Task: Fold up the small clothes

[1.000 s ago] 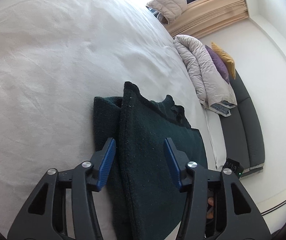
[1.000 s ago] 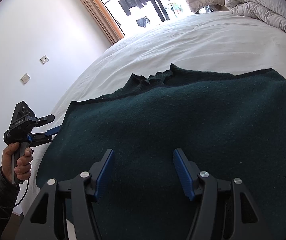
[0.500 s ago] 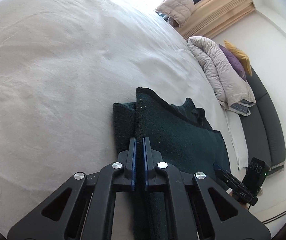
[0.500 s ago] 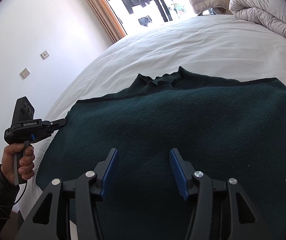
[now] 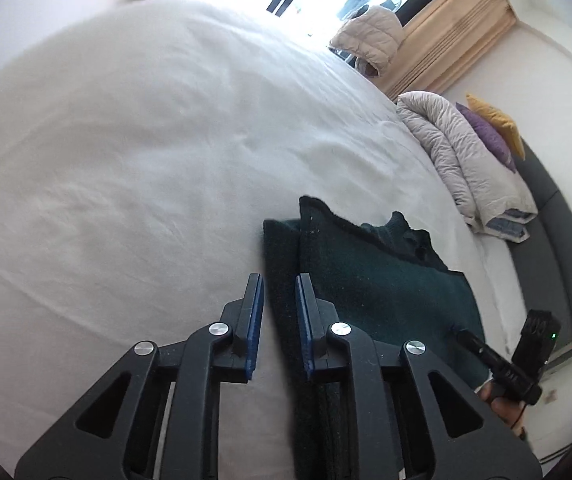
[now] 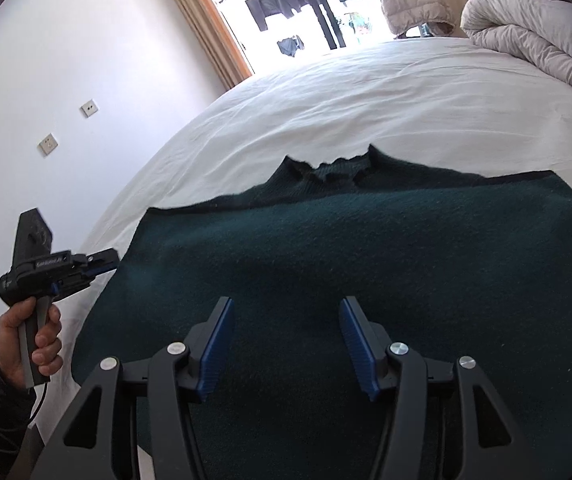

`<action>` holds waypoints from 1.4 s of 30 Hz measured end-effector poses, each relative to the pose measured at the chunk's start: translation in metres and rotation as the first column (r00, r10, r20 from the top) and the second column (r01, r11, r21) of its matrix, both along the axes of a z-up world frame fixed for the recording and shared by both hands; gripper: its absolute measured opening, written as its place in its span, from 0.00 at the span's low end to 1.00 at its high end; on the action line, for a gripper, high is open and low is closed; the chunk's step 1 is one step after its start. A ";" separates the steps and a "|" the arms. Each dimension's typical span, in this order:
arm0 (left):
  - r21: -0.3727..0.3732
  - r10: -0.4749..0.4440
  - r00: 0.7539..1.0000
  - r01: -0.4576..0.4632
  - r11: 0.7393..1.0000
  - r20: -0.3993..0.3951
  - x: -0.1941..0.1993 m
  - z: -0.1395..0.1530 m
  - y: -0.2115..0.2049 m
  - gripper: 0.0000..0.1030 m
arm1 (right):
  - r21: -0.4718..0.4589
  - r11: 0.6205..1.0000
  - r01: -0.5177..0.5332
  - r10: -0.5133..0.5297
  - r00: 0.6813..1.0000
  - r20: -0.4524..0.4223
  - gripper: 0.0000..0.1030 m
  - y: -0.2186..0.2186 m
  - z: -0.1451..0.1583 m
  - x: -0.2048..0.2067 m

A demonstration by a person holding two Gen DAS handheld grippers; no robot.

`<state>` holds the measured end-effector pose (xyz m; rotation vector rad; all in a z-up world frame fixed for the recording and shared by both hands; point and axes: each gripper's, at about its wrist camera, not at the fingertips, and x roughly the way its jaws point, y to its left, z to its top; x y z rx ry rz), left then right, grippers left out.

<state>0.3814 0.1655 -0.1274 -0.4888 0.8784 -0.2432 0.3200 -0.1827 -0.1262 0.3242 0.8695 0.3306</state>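
A dark green knit sweater (image 6: 366,248) lies flat on the white bed, collar at the far side. It also shows in the left wrist view (image 5: 370,276), with a folded edge along its left side. My left gripper (image 5: 279,280) is slightly open and empty, its jaws either side of that left edge. In the right wrist view the left gripper (image 6: 104,262) sits at the sweater's left edge. My right gripper (image 6: 286,304) is open and empty, low over the sweater's near part. The right gripper (image 5: 456,330) also shows in the left wrist view.
The white bed sheet (image 5: 126,180) spreads wide beyond the sweater. A rolled grey duvet (image 5: 458,160) with purple and yellow pillows lies at the bed's right end. A grey sofa (image 5: 558,248) runs along the wall. Curtains and a bright window (image 6: 306,8) stand beyond.
My left gripper closed at the sweater's left edge half a second ago and has now opened a little and drawn back. My right gripper stays open and has pulled back slightly.
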 end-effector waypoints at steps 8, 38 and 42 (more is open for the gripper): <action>0.243 -0.212 0.977 0.211 0.947 -0.021 -0.037 -0.001 -0.099 0.16 | 0.049 0.998 0.036 -0.034 0.998 -0.054 0.46 -0.022 -0.018 0.048; 0.329 -0.165 0.986 0.166 0.930 -0.034 -0.045 -0.024 -0.111 0.16 | 0.186 0.797 0.574 -0.584 0.812 -0.004 0.51 -0.176 -0.011 -0.128; 0.305 -0.136 0.991 0.135 0.943 -0.019 -0.053 -0.020 -0.108 0.16 | 0.162 0.848 0.505 -0.522 0.848 0.088 0.63 -0.147 0.013 -0.124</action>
